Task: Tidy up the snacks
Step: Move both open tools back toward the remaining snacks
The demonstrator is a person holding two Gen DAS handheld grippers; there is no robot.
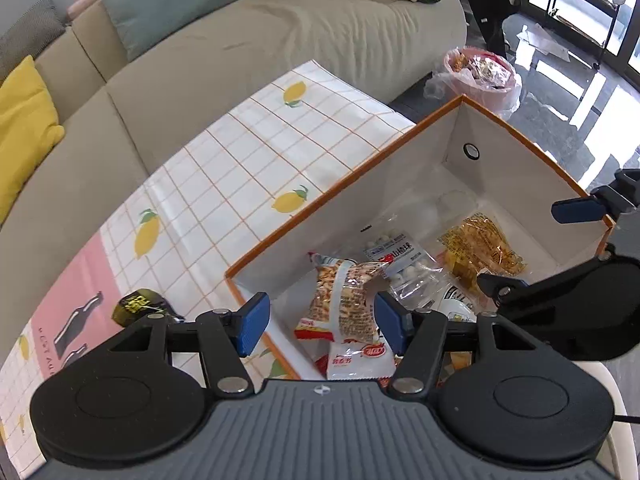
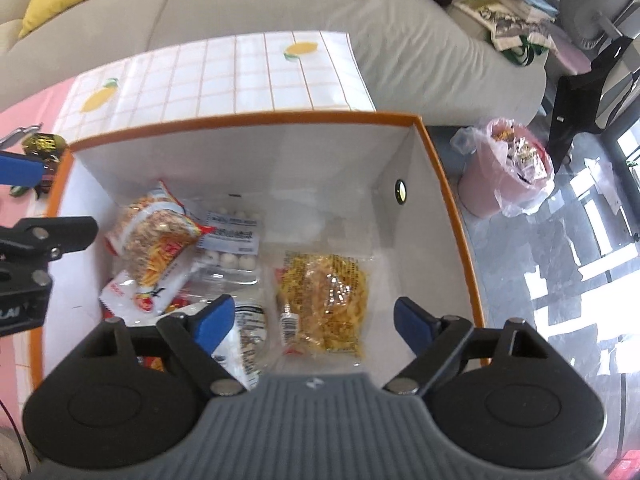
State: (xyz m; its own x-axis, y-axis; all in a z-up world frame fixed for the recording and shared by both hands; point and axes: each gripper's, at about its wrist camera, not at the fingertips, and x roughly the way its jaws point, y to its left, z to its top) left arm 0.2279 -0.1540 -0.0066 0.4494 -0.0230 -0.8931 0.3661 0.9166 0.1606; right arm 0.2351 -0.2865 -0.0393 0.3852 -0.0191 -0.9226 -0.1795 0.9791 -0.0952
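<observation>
An open box (image 1: pixel 344 184) with an orange rim and white inside stands on the lemon-print tablecloth (image 1: pixel 240 152). It holds several snack packs: an orange cracker bag (image 1: pixel 344 300), a clear pack of white balls (image 1: pixel 404 264) and a yellow pack (image 1: pixel 484 248). My left gripper (image 1: pixel 320 322) is open and empty over the box's near left corner. My right gripper (image 2: pixel 312 324) is open and empty above the box (image 2: pixel 436 184), over the yellow pack (image 2: pixel 324 300). A dark gold-labelled snack (image 1: pixel 136 306) lies on the cloth left of the box.
A beige sofa (image 1: pixel 200 60) with yellow and teal cushions curves behind the table. A pink bin (image 2: pixel 508 168) lined with a plastic bag stands on the floor to the right. The right gripper's body (image 1: pixel 560 308) shows at the box's right edge.
</observation>
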